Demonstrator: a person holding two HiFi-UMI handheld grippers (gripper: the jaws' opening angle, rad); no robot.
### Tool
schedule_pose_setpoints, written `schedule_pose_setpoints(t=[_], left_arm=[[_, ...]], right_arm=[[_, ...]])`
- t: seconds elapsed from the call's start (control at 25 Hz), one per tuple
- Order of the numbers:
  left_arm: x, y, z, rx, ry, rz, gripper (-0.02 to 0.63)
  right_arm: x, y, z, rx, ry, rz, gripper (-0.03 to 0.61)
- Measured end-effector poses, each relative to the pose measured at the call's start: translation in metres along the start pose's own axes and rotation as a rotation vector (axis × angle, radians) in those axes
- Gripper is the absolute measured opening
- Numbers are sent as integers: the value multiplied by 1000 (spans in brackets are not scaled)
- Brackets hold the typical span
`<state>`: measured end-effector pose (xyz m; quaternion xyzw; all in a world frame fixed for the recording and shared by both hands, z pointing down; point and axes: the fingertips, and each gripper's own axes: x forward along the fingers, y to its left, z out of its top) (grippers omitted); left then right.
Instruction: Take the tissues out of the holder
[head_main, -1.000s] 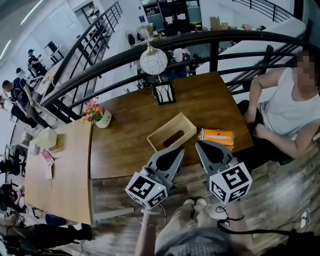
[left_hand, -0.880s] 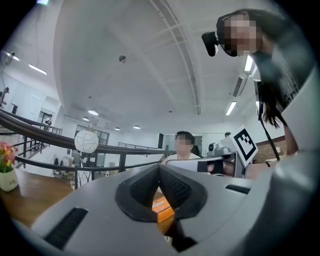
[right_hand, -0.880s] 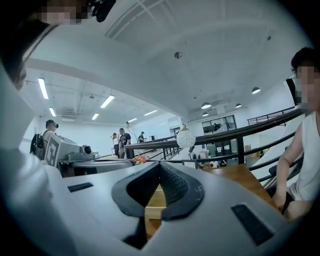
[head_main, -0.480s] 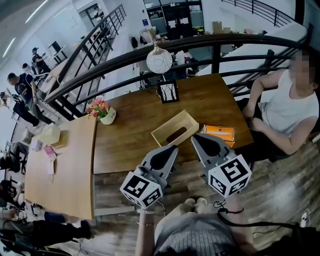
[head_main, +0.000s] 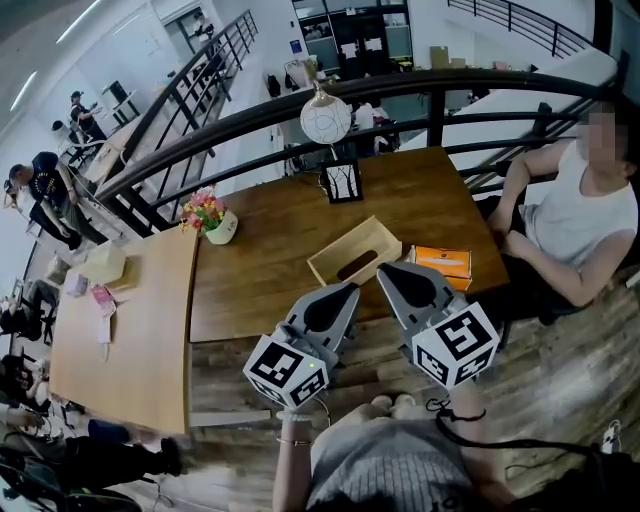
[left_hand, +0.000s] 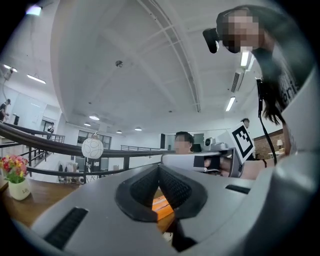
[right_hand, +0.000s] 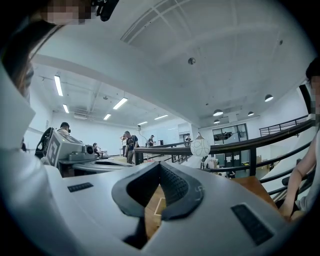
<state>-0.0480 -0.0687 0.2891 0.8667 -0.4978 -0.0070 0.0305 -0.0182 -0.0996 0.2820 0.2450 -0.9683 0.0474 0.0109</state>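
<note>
orange tissue pack (head_main: 440, 263); pale wood holder (head_main: 345, 244); brown table (head_main: 262, 262)

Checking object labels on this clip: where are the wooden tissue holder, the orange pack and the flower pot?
wooden tissue holder (head_main: 358, 245), head view, on its top face beside the slot.
orange pack (head_main: 440, 262), head view, middle of its top face.
flower pot (head_main: 222, 231), head view, on the white pot's side.

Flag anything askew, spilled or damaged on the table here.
Nothing is spilled or damaged. The wooden holder sits diagonal to the table edge, with an orange pack lying beside it. The left claw and right claw are shut, holding nothing.
</note>
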Motion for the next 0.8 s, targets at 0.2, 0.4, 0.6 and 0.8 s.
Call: schedule_pose_setpoints(t=[0.2,0.4,0.6,0.8], left_arm=[[-3,3,0,-5,6,1,8],[1,-1,-2,1,18,-13,8],[5,-1,-1,13,18,-22,8],[6,-2,-4,16,25,-18,8]], right_arm=[[3,-1,-1,-3,5,-2,12],[4,-4,-3,-9,13,-3,12],[5,-7,-6,-14,15,-1,12],[2,-10,-9,-7,15,-1,12]])
